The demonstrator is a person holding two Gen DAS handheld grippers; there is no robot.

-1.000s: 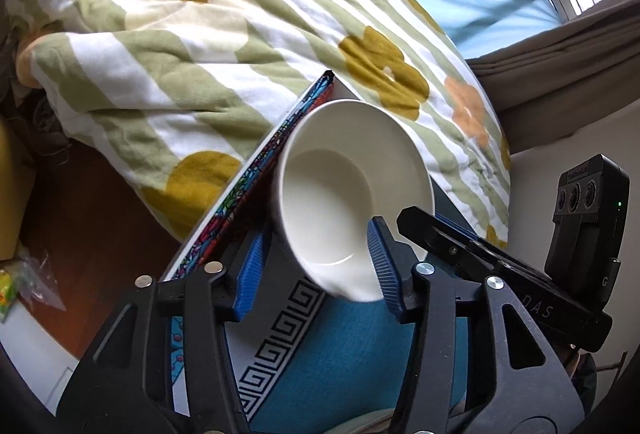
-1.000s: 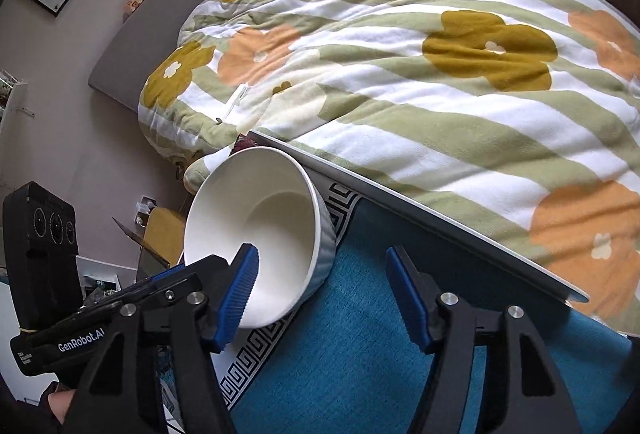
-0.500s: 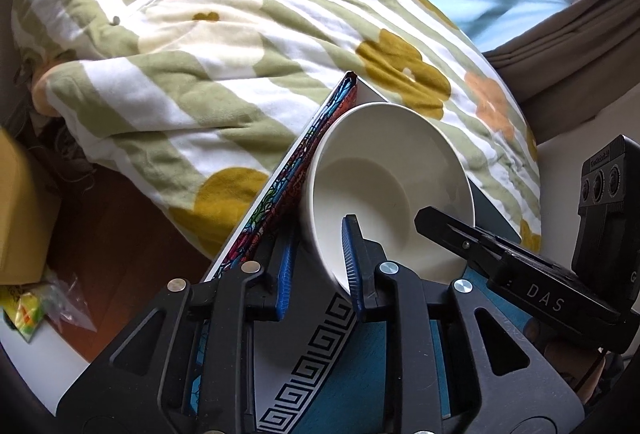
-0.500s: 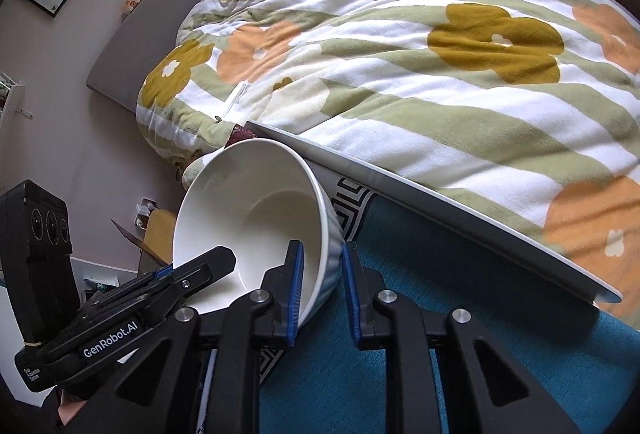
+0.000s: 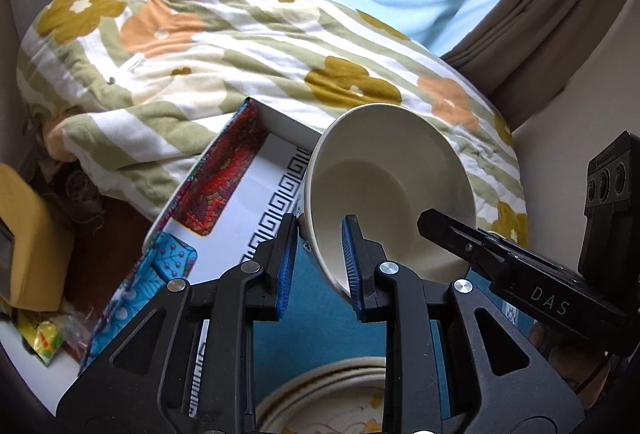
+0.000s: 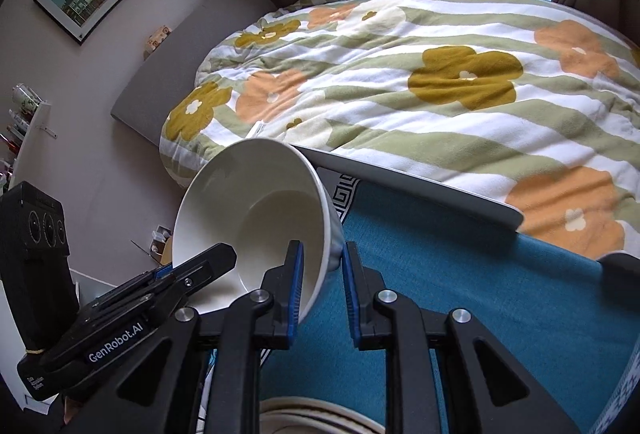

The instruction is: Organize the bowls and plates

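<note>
Gripping one white bowl (image 5: 390,190) by its rim with both grippers, clear above the blue worktop (image 6: 480,274).
Left gripper (image 5: 318,258) and right gripper (image 6: 322,282) jaws are pinching neighbouring rim spots; stacked plates (image 5: 320,402) are lying directly beneath.

White bowl (image 5: 390,194) tilted, its rim pinched between the left gripper (image 5: 318,260) blue pads, right gripper (image 5: 496,262) reaching in from the right (also on the rim), plates (image 5: 320,400) below, teal tray (image 5: 256,190), floral quilt (image 5: 248,46) behind.

Table (image 5: 320,330) (teal cloth); stacked plates (image 5: 320,398)
</note>
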